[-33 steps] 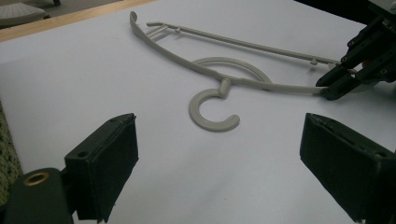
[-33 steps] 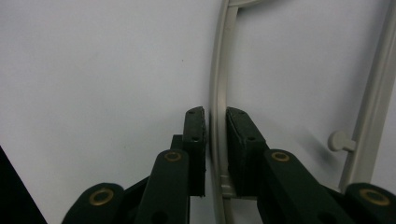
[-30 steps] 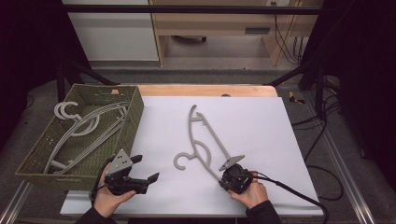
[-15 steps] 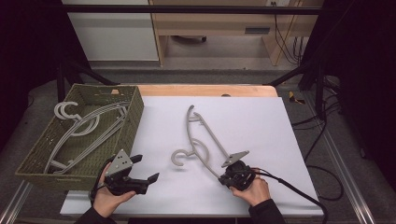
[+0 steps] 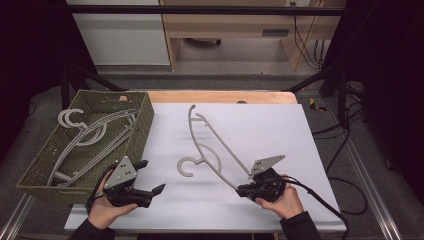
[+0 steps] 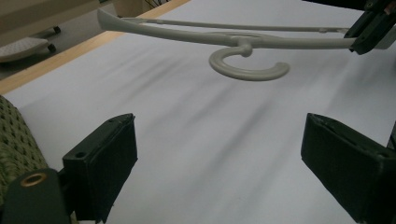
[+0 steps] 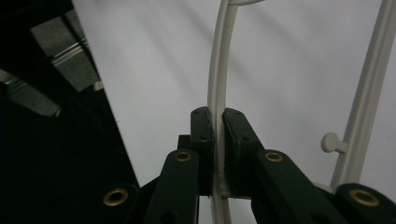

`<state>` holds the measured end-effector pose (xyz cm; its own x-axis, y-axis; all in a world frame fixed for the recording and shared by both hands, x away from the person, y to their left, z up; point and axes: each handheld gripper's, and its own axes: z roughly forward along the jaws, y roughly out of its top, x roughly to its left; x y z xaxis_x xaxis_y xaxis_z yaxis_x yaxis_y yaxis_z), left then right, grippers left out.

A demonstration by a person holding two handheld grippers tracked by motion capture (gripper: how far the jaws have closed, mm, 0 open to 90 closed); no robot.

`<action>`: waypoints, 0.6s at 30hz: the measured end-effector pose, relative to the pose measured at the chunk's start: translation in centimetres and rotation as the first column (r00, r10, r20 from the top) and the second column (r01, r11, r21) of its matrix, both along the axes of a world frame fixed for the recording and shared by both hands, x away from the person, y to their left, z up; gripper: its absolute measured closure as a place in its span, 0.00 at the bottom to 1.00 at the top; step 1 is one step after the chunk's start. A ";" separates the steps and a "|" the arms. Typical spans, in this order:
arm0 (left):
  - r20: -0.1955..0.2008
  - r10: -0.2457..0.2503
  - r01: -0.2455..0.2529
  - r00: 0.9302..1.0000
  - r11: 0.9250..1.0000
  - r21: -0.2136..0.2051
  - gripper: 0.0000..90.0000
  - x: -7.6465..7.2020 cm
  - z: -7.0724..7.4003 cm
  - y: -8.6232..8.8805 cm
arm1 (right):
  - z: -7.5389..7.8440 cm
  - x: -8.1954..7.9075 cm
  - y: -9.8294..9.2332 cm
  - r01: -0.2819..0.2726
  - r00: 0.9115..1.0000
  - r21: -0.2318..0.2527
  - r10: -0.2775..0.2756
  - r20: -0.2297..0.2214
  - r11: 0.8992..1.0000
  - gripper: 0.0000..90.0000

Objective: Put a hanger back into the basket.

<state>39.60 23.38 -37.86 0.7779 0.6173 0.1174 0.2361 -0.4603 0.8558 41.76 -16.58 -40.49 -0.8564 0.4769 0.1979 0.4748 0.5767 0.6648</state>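
Right gripper [image 5: 243, 190]: black jaws clamped on one thin end of the pale grey plastic clothes hanger [image 5: 212, 150]; the right gripper view shows the pads [image 7: 204, 140] pinching the arm edge-on.
Left gripper [image 5: 152, 176]: jaws spread wide, nothing between them, low over the white table sheet [image 5: 280, 130] near the basket's corner.
Hanger position: on or just above the sheet, mid-table, hook [image 6: 247, 70] pointing towards the left gripper.
Basket: olive woven basket [image 5: 142, 125] at the left, already holding several grey hangers [image 5: 90, 137].
Risk, twist: a grip at one far tip likely lets the long hanger sag or swivel.
Risk, snag: the hook or free end could catch the basket's rim or tangle with the hangers inside.
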 end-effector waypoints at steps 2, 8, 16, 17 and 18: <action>0.010 -0.017 0.017 1.000 0.999 0.035 0.11 0.2 0.3 0.0 | 0.5 -0.2 -0.1 -0.029 1.000 -0.001 0.029 -0.005 1.000 0.92; 0.024 -0.086 0.080 0.996 0.979 0.190 0.11 1.1 0.6 -0.8 | 1.2 -1.0 0.0 -0.124 0.992 0.011 0.124 -0.010 0.992 0.92; 0.044 -0.164 0.147 0.986 0.954 0.262 0.10 2.0 0.7 -2.5 | 1.0 -1.7 0.2 -0.184 0.982 0.017 0.185 -0.044 0.983 0.92; 0.045 -0.174 0.155 0.984 0.946 0.285 0.10 2.1 0.8 -2.7 | 1.0 -1.7 0.2 -0.205 0.978 0.016 0.205 -0.042 0.979 0.92; 0.044 -0.185 0.165 0.982 0.942 0.293 0.10 2.2 0.7 -2.9 | 1.0 -1.7 0.2 -0.205 0.977 0.020 0.205 -0.048 0.979 0.92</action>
